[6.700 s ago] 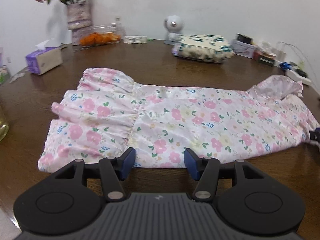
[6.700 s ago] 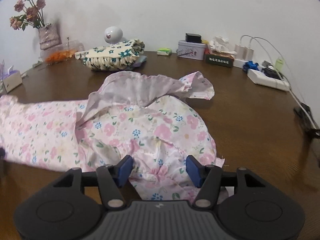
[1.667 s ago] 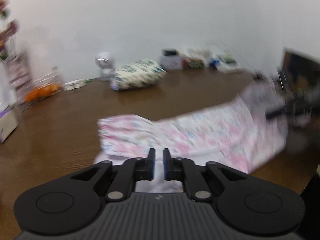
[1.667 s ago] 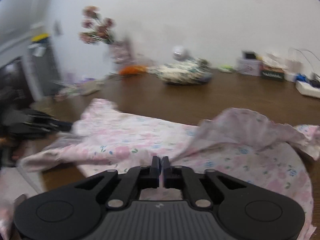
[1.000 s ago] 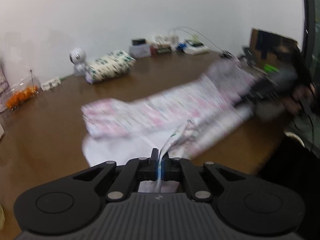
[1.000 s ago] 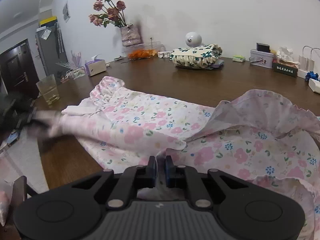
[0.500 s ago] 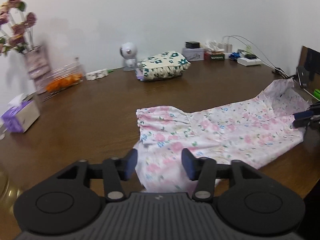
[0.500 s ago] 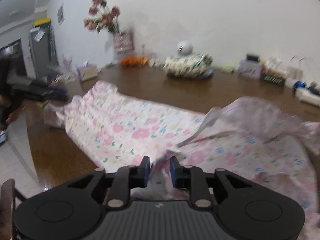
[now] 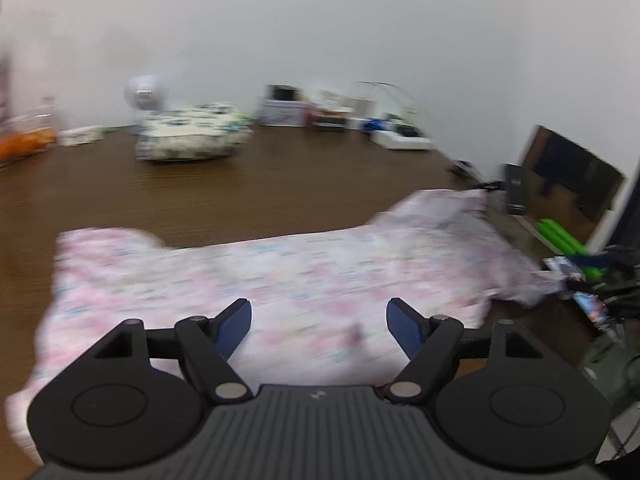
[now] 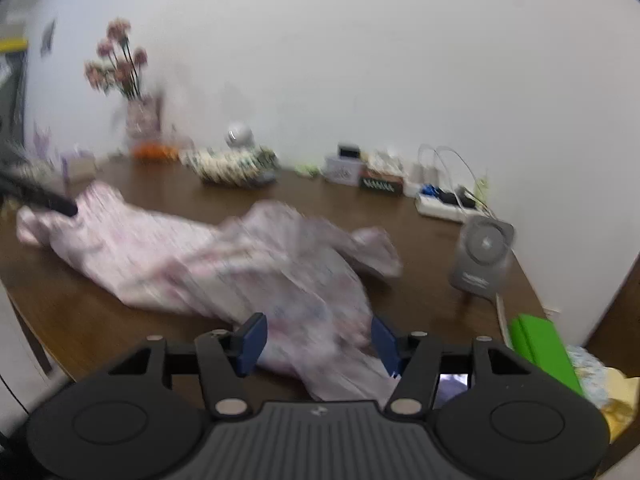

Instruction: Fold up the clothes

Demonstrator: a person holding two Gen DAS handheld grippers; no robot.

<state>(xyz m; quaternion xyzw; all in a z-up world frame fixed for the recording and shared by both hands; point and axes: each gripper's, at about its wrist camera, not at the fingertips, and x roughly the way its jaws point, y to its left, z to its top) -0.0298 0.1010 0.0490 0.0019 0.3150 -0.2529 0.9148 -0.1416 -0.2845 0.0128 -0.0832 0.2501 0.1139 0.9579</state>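
A pink floral garment [image 9: 280, 276] lies folded lengthwise on the brown wooden table [image 9: 280, 184]. Both views are blurred by motion. My left gripper [image 9: 318, 316] hovers over the garment's near edge. Its jaws are opening, and the blue pads stand wide apart without pressing the cloth. In the right wrist view the garment [image 10: 224, 264] runs from the far left to just under my right gripper [image 10: 318, 332]. Those jaws are opening too, with loose cloth between the pads but not pinched. The left gripper's dark fingers [image 10: 40, 196] show at the garment's far end.
A folded green-flowered garment [image 9: 192, 140] sits at the back, beside a white round device [image 9: 144, 90]. A flower vase [image 10: 136, 116], boxes and a power strip [image 10: 444, 204] line the wall. A grey stand [image 10: 480, 256] and a green object [image 10: 540, 348] are near the right table edge.
Both grippers were shut on the garment's edge a second ago. They have let go, their jaws have spread, and both have swung sideways over the cloth, which now rests on the table.
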